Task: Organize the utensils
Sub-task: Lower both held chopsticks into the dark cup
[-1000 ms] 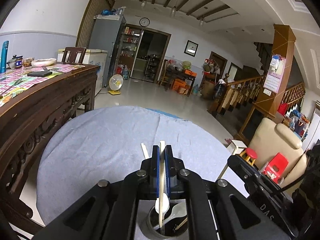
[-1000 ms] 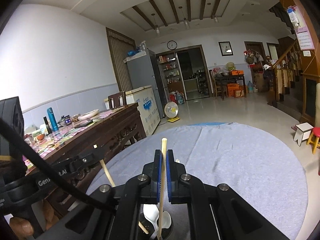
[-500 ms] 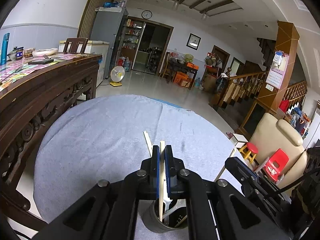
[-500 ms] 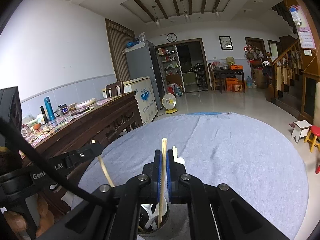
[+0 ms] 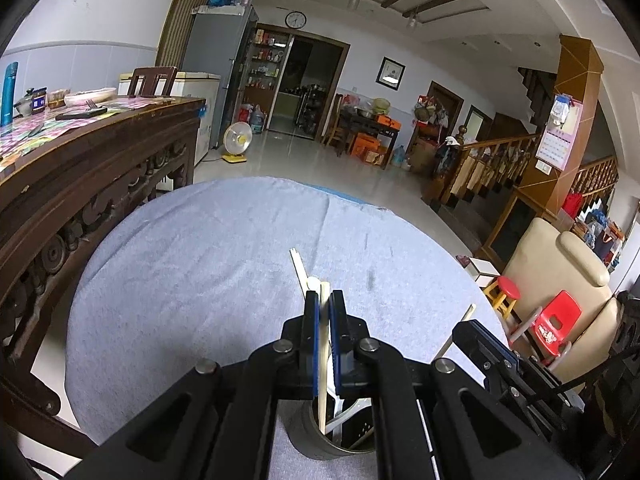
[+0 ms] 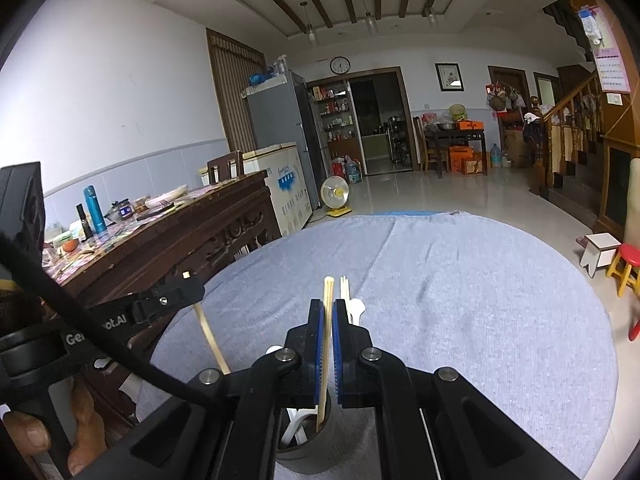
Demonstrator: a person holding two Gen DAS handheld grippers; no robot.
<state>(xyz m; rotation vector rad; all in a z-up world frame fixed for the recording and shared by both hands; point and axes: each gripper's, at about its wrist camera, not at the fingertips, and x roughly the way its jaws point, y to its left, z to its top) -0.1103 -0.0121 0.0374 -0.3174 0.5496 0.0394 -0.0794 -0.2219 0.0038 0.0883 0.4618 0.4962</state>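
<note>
Left gripper (image 5: 324, 312) clamped on pale chopstick (image 5: 323, 364), lower end inside dark cylindrical utensil holder (image 5: 316, 440) on round table with grey cloth (image 5: 200, 280). Right gripper (image 6: 328, 320) clamped on wooden chopstick (image 6: 326, 344), tip down in same holder (image 6: 304, 446). White plastic utensils (image 6: 354, 308) stand in holder. Left gripper also visible in right wrist view (image 6: 185, 286).
</note>
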